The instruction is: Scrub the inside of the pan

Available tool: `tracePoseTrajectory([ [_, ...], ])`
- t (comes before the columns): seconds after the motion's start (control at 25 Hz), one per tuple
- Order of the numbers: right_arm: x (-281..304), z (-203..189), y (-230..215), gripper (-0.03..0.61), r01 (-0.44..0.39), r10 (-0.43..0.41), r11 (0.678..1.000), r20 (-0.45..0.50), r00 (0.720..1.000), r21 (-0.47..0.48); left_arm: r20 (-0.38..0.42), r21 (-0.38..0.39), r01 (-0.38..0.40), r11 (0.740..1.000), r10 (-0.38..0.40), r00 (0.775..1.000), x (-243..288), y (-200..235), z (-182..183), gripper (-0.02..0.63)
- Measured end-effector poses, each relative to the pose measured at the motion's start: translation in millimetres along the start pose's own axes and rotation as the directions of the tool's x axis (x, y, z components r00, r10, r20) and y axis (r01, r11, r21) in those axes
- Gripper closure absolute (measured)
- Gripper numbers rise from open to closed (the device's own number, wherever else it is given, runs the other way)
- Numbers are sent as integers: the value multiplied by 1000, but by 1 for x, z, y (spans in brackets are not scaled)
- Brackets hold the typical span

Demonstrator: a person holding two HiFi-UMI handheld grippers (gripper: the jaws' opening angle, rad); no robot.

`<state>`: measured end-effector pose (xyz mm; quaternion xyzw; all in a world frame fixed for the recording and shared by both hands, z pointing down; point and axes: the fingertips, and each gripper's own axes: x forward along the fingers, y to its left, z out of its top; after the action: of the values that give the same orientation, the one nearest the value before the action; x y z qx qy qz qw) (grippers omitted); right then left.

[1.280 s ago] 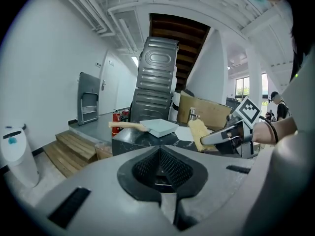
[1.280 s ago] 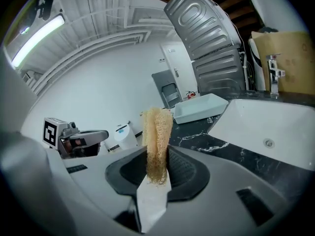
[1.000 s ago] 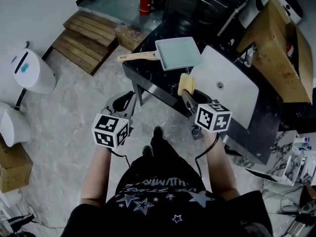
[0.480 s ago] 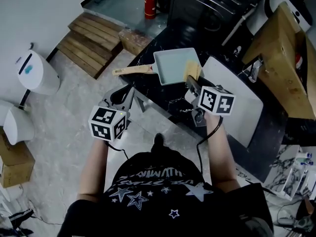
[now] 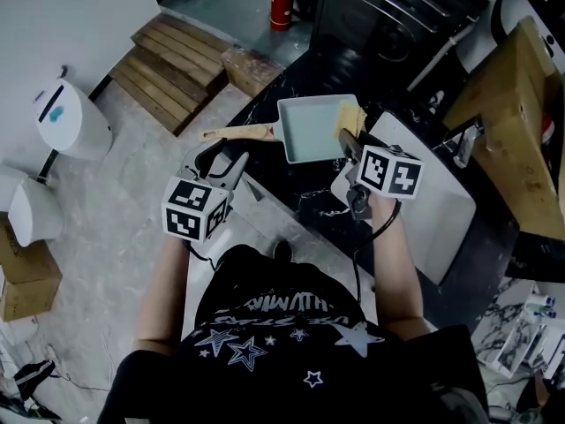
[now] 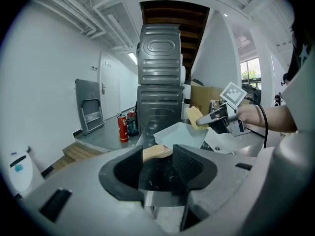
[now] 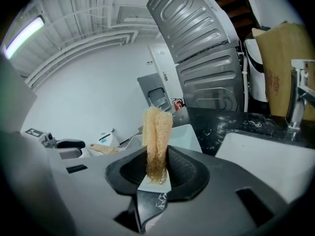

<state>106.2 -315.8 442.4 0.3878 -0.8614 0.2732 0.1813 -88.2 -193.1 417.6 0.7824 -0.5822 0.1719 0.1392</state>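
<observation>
**Pan-scrubbing setup.** Square pan (image 5: 311, 129) on dark worktop (image 5: 305, 197), beside white sink (image 5: 433, 210). Right hand-held gripper (image 5: 346, 140) clamped on loofah sponge (image 5: 350, 116), with sponge over pan's right edge. Left hand-held gripper (image 5: 228, 159) opening, jaws apart, pressing nothing. Wooden pan handle (image 5: 237, 133) just beyond gap.

pan (image 5: 311, 131) on counter (image 5: 305, 200), sink (image 5: 441, 212) right

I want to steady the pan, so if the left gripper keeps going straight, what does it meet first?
Most likely the pan's wooden handle, lying just ahead of the left gripper. Its jaws are opening with nothing between them yet, though depth is hard to judge.
</observation>
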Motion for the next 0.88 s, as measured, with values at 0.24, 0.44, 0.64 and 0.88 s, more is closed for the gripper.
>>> tracePoseTrajectory([
  [0.24, 8, 1, -2, 486, 23, -23, 1000, -26, 999, -1, -41, 105, 33, 994, -29, 999, 13, 9, 5, 390],
  [0.44, 13, 1, -8, 485, 100, -99, 995, -45, 994, 8, -77, 138, 65, 988, -54, 996, 19, 26, -2, 383],
  [0.64, 16, 2, -18, 485, 182, -185, 982, -82, 979, -49, -91, 195, 110, 975, -93, 991, 24, 42, 0, 383],
  [0.88, 30, -1, -24, 485, 245, -261, 964, -175, 949, -106, -176, 285, 206, 936, -160, 971, 29, 55, -9, 383],
])
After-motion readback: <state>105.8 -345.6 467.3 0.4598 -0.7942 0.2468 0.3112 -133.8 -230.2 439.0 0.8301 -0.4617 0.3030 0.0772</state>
